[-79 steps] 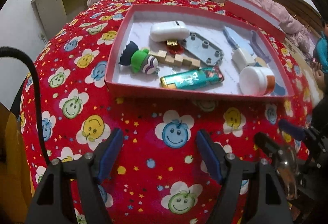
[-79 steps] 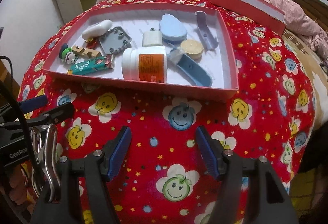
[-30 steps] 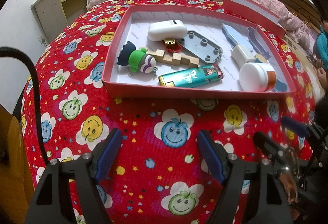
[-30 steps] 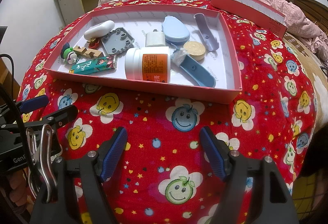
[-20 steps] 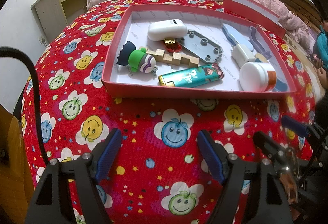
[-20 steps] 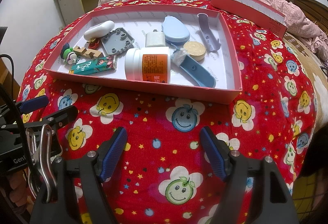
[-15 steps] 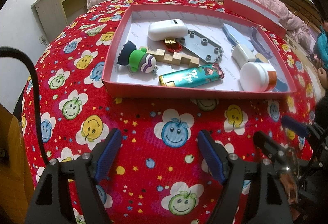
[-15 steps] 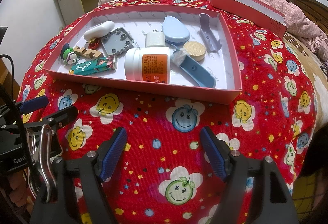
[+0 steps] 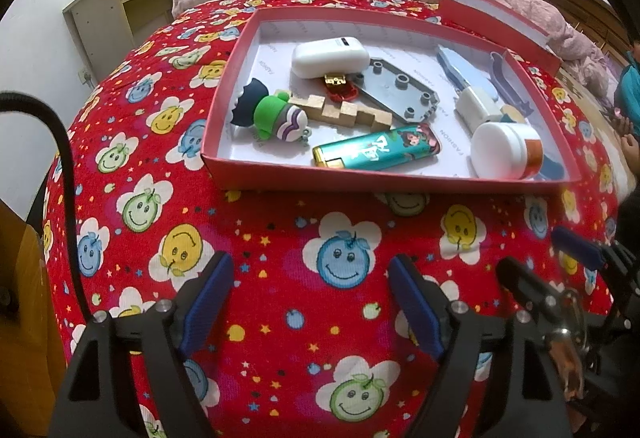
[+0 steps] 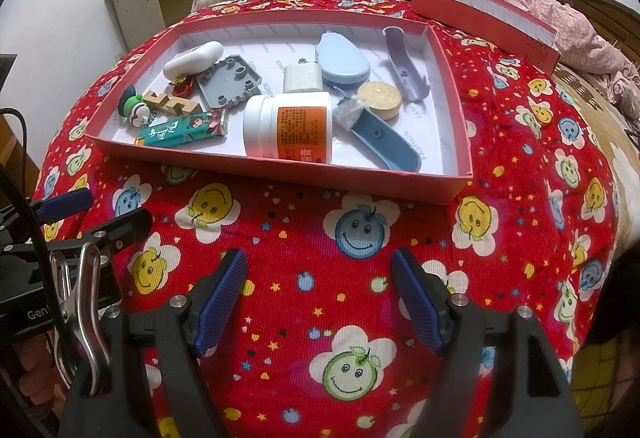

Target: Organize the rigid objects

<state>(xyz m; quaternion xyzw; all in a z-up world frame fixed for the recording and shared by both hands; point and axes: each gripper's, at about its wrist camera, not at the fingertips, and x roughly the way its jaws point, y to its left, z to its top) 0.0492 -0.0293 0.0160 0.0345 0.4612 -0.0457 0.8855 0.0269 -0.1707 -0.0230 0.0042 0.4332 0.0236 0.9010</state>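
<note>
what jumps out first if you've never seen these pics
A shallow red box of small odds and ends sits mid-bed on a loud red smiley-flower bedspread. In it, a white jar with an orange label lies on its side near the front wall, a teal cartoon lighter to its left.

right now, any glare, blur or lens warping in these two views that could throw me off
Left wrist view: sharp, evenly lit, fisheye bulges the bedspread and bends the red tray edges; dark vignette corners. Right wrist view: same warping, mild sheen on the white jar, soft shadows inside the tray, no motion blur.
</note>
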